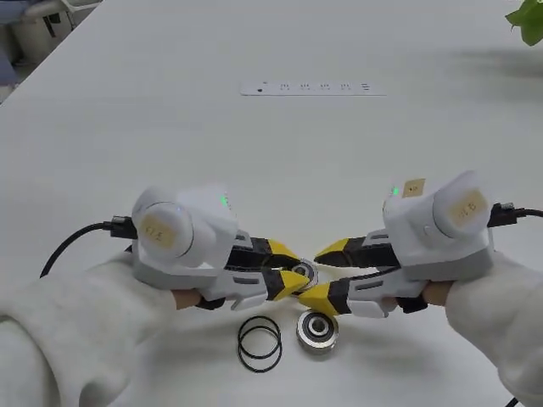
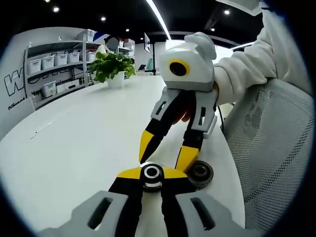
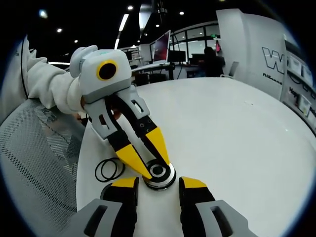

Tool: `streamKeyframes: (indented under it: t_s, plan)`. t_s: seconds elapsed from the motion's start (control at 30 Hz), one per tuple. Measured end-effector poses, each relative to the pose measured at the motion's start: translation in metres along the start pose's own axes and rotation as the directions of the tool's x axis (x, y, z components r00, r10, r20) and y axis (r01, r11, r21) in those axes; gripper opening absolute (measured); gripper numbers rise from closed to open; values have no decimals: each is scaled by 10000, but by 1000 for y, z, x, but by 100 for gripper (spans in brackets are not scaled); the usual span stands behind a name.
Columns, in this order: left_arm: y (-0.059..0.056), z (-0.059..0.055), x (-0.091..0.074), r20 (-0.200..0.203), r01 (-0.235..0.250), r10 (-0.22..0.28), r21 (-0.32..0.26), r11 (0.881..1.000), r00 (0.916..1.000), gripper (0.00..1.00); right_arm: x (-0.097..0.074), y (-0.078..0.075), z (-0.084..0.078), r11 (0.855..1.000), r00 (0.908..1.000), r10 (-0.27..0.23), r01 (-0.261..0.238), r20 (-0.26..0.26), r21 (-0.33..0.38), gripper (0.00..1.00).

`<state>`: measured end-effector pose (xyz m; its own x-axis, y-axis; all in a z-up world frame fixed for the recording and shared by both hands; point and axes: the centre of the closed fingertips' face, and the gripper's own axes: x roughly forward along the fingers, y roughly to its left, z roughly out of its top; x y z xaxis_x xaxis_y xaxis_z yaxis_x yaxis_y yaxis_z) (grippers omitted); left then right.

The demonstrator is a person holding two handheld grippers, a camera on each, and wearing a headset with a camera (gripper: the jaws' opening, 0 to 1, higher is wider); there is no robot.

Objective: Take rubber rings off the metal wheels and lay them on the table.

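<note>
Limp black rubber rings [image 1: 259,342] are laid nearest; rigid metal wheel [image 1: 304,273] is clamped by left tool [image 1: 291,270], rim straddled by wide right tool [image 1: 319,274].

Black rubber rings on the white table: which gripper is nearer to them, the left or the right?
Left. The left gripper, shut on a silver metal wheel, hangs just beyond the two thin black rubber rings; the open right gripper is further off to their right.

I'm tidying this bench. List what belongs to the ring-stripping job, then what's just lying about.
Job: silver metal wheel in the left gripper's jaws; right gripper, jaws open around it; loose silver metal wheel; two black rubber rings beside it.
Lying about: white power strip; green leafy plant.
</note>
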<state>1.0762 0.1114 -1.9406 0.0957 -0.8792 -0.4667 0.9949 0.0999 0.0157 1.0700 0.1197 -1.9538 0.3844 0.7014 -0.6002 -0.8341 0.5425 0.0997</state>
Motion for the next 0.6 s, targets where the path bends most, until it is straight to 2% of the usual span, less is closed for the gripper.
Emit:
streamKeyframes:
  t_s: [0.13, 0.6]
  plan:
    - [0, 1, 0, 96, 17, -17, -1, 10000, 10000, 8, 0, 0, -4, 10000, 9998, 37, -38, -176, -46, 23]
    - [0, 2, 1, 84, -59, 59, 45, 10000, 9999, 8, -7, -2, -7, 9971, 9991, 60, -92, -428, -757, 15]
